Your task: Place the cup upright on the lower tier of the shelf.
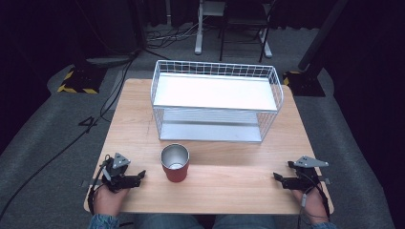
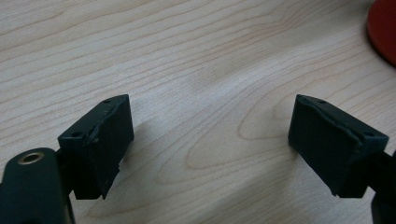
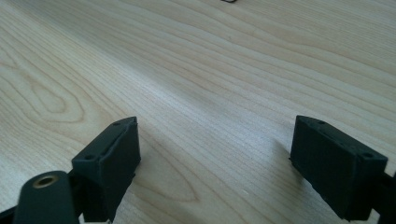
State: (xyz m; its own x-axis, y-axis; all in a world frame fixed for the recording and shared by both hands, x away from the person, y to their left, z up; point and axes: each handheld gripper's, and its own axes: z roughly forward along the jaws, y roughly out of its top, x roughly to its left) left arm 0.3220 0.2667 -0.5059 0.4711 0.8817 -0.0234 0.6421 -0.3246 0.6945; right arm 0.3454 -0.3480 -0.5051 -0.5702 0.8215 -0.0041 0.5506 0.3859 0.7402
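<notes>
Standing upright on the tabletop [image 1: 229,171] just right of the spread, empty left tool [image 1: 138,177], the red metal cup [image 1: 175,163] is judged light, rigid, slippery; its rim suits gripping.

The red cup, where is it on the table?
In the high view the red cup stands upright on the wooden table, near its front edge, left of middle, just in front of the white wire rack and beside the left gripper.
</notes>
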